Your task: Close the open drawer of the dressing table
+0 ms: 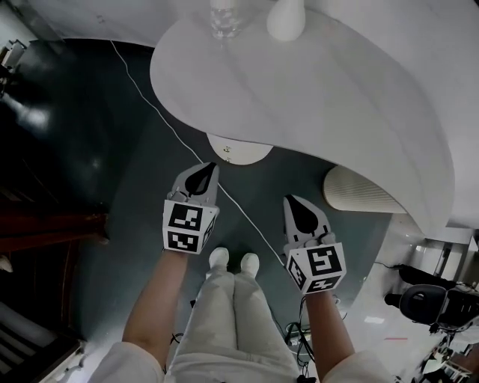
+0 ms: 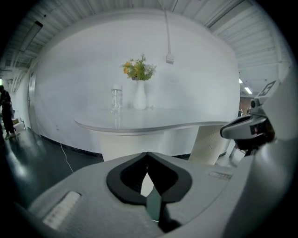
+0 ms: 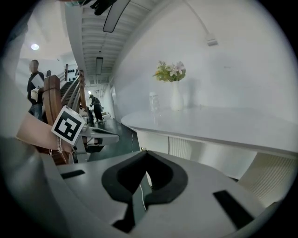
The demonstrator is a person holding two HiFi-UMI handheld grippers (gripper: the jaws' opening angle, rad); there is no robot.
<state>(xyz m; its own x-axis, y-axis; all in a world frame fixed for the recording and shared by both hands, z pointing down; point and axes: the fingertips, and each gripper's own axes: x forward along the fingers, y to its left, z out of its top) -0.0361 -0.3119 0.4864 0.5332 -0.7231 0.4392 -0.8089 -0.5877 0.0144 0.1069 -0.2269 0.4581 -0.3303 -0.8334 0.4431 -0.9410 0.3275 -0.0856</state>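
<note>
Hovering above the person's shoes [image 1: 233, 260], left gripper [image 1: 209, 167] and right gripper [image 1: 292, 202] each show jaws pressed together, nothing between. Just ahead, the open drawer [image 1: 243, 152] juts from under the dressing table [image 1: 337, 82], with a white cable [image 1: 150, 101] on the floor below. Glass [image 1: 224, 19] and vase [image 1: 287, 19] stand on top beyond.

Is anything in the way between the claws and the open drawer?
No, nothing that I can see. The drawer pokes out from under the table top, just ahead of the left claw. The right claw is off to one side. A thin white cable lies on the floor below.
</note>
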